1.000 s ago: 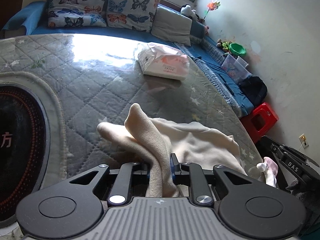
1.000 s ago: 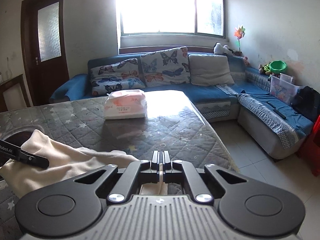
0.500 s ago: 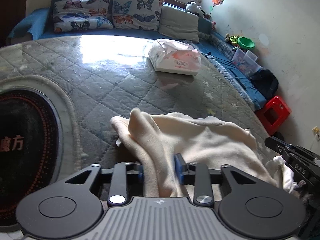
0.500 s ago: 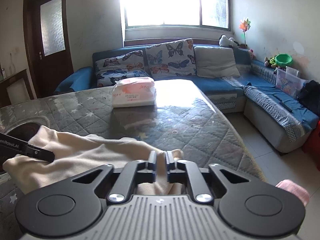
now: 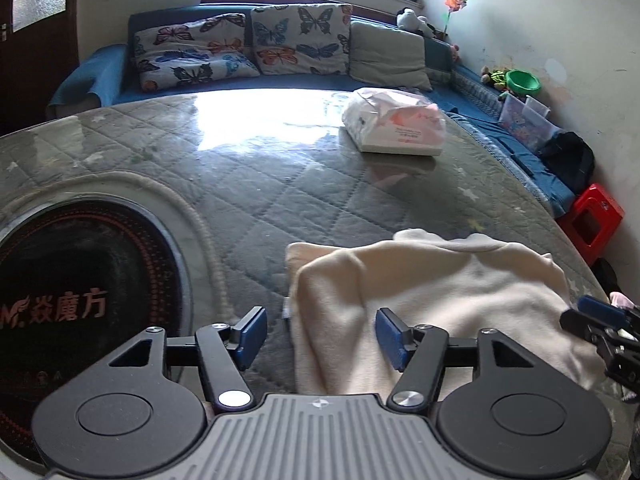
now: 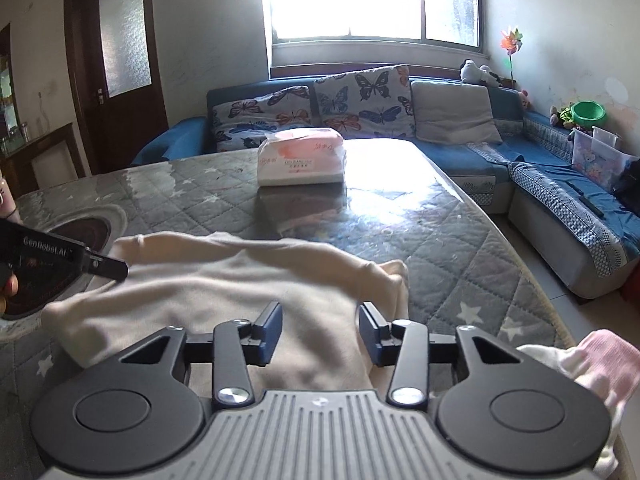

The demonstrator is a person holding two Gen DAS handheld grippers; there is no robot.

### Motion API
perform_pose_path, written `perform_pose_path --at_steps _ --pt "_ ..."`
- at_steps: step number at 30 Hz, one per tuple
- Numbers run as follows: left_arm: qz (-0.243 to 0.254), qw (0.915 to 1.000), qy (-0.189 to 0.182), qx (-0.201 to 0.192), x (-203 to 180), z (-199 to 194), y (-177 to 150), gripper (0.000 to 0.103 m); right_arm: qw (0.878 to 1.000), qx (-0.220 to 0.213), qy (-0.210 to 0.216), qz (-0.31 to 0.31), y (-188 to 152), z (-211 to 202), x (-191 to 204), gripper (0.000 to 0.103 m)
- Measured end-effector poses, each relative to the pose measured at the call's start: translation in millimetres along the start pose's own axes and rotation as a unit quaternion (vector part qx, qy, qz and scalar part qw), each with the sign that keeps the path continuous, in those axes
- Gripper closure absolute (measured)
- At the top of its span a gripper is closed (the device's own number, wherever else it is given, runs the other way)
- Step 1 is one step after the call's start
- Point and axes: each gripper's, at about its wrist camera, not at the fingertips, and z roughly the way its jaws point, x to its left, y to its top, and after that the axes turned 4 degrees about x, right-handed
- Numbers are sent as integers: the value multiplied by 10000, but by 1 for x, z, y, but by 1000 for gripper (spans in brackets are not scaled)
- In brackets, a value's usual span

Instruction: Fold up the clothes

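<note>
Cream garment [image 5: 432, 300] lying folded on the quilted counter [image 5: 280, 184], near its front edge. Tissue pack [image 5: 394, 130] farther back. A clear bin [image 6: 596, 156] on the sofa; its contents cannot be told. Left gripper [image 5: 320, 334] and right gripper [image 6: 320, 330], both spread wide, empty, just above the garment.

Blown-out daylight from the window [image 6: 372, 0] — glare across the table [image 5: 248, 128], fisheye-bent edges.
</note>
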Motion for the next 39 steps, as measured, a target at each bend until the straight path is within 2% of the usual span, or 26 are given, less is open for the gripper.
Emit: perform_pose_path --at_steps 2,4,6,12,19,25,32,39 --pt "105 9999 114 -70 -1 -1 -1 36 10000 19 -13 -38 -4 -2 1 57" --pt "195 9995 214 -117 -1 -2 -2 35 10000 38 -26 -77 -8 -5 3 51" --pt "224 9993 265 -127 -1 -3 -3 35 9999 58 -38 -115 -12 -7 4 51" --pt "245 9991 208 -271 -4 -14 -8 35 9995 100 -89 -285 -24 -14 9 45" --pt "628 9970 116 -438 -19 -25 -17 33 9991 232 -160 -332 -33 -20 4 41" --pt "896 9951 156 -387 -24 -24 -33 32 9982 332 -247 -428 -40 -28 -1 39" --pt "1028 9936 306 -354 -24 -21 -40 28 9986 -17 -140 -506 -24 -40 7 38" --pt "995 9941 327 -287 -20 -20 -41 27 9976 -106 216 -655 -7 -19 31 38"
